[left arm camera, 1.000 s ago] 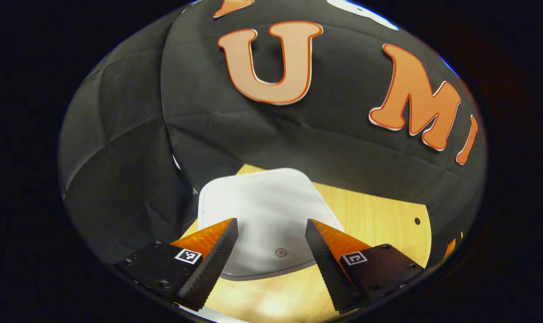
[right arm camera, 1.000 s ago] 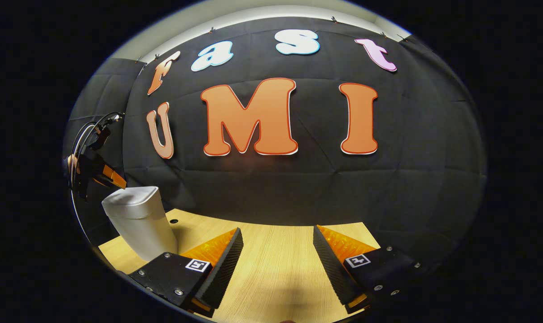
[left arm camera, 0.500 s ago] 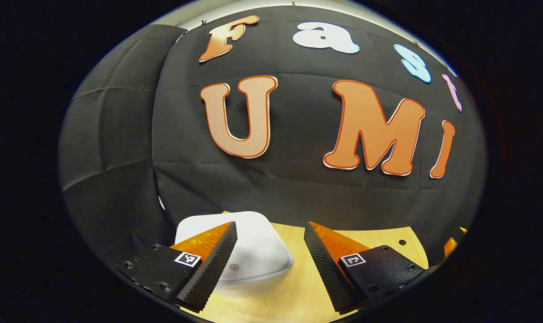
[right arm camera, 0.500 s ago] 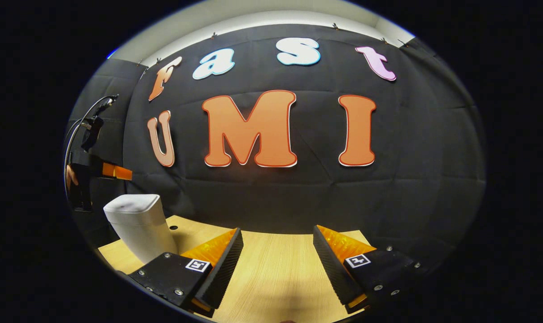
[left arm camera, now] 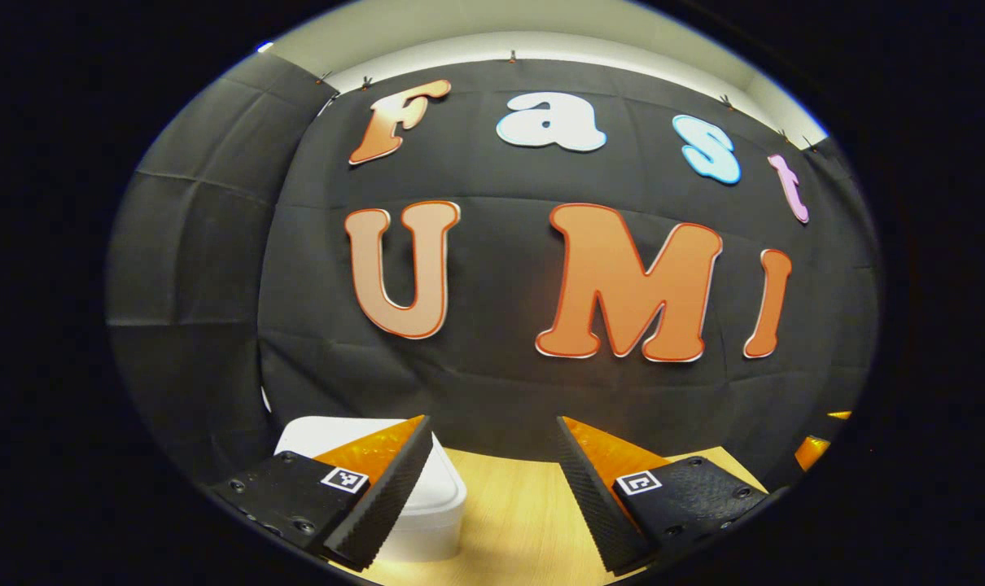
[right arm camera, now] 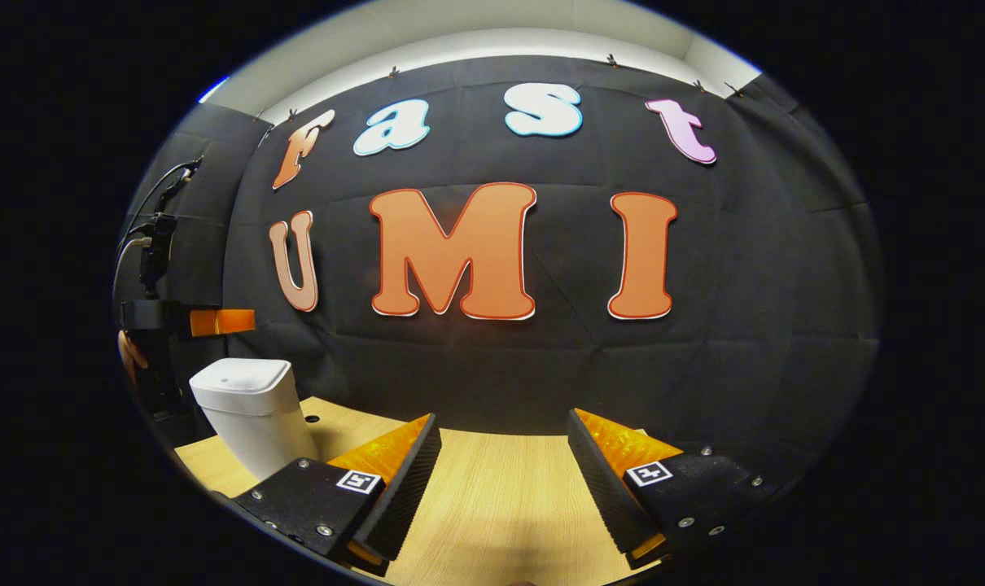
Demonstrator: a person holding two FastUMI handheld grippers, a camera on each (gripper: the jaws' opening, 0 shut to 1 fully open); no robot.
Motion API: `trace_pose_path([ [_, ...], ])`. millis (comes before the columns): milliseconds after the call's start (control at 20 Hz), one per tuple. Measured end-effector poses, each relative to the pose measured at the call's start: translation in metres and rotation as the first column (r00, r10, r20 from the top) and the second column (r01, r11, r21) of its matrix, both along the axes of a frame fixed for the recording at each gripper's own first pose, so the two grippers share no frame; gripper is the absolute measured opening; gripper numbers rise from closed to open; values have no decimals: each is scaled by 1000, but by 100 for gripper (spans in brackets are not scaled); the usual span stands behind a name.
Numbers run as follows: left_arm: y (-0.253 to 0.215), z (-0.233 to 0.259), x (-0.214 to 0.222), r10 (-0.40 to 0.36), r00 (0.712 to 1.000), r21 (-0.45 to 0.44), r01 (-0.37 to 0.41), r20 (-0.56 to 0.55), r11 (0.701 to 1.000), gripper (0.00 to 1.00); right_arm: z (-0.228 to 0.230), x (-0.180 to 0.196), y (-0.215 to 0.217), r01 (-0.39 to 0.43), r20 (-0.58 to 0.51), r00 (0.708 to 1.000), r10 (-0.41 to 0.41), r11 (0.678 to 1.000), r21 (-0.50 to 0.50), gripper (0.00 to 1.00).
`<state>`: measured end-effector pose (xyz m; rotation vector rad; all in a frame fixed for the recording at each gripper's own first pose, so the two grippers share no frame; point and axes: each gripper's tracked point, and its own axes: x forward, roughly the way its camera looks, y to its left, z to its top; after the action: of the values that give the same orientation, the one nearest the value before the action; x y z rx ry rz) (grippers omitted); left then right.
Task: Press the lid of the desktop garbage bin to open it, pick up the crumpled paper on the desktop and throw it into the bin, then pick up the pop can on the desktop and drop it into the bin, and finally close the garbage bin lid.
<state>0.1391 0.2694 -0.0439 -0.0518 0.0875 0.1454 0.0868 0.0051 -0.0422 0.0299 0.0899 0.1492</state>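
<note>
While both grippers gape empty, left gripper (left arm camera: 488, 488) above closed bin (right arm camera: 244, 403), bare desktop (right arm camera: 501, 488) ahead.

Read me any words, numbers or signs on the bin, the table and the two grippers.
Bin: no text; a tiny dot on its lid, too small to read.
Left gripper: square black-and-white code tags, no words or numbers.
Right gripper: the same kind of tags, no words.
Table: none.
</note>
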Motion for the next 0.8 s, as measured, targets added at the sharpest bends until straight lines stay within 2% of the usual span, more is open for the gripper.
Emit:
trace_pose_path([
  [250, -43, -4, -9, -35, 998, 50, 32, 48, 998, 94, 0, -5, 3, -4, -2, 1000, 4, 1000, 8, 93],
  [450, -70, -17, -16, -77, 997, 20, 76, 29, 997, 94, 2, -5, 3, -4, 3, 1000, 4, 1000, 12, 93],
  [800, -91, -33, -24, -92, 996, 12, 91, 16, 996, 94, -1, -2, 4, 4, -5, 1000, -4, 1000, 20, 93],
])
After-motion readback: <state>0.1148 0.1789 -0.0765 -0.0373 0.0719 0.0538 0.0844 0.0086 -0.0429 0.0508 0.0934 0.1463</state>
